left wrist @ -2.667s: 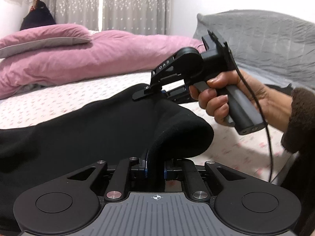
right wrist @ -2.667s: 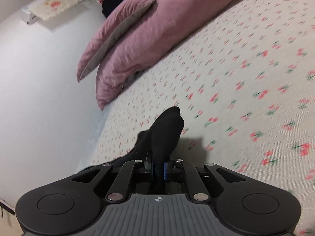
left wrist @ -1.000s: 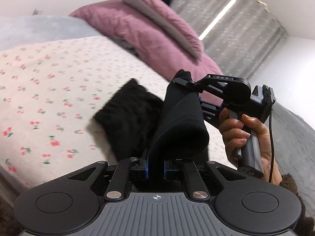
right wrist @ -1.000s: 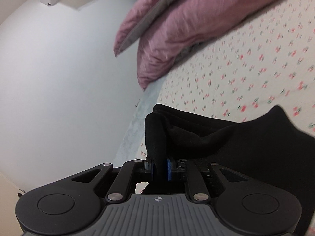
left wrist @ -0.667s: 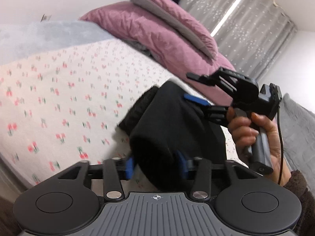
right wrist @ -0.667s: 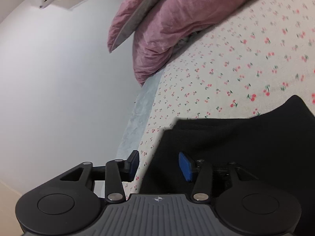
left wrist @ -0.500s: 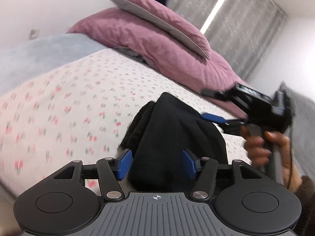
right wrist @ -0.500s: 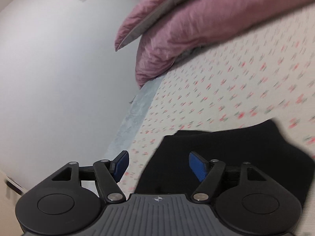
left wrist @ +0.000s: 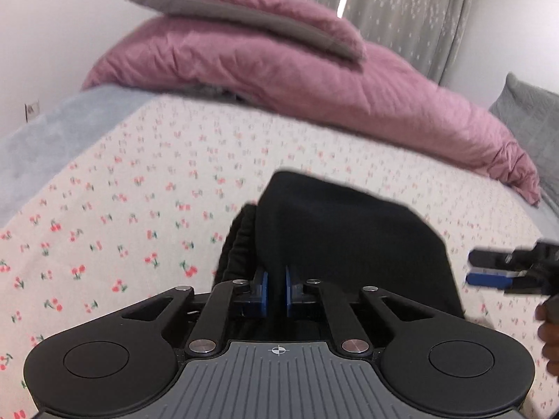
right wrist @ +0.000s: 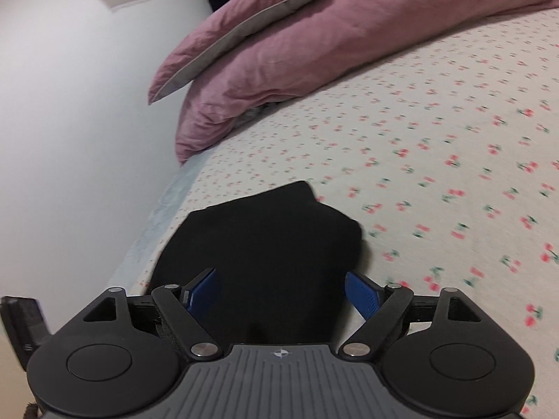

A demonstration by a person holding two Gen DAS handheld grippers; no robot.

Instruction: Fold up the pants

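Cherry-print bedsheet (left wrist: 104, 209) noted, with the black knit pants (left wrist: 349, 237) laid on it as a folded bundle. Right gripper (right wrist: 283, 289) has just been opened; fabric between the jaws, unpressed. Left gripper (left wrist: 276, 291) reclosed, pads nearly together; whether cloth is pinched cannot be told. Fold judged released.

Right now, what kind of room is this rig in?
Almost certainly a home bedroom. A bed with a cherry-print sheet, a pink pillow resting on a pink duvet, and grey curtains behind. The black pants lie on the sheet.
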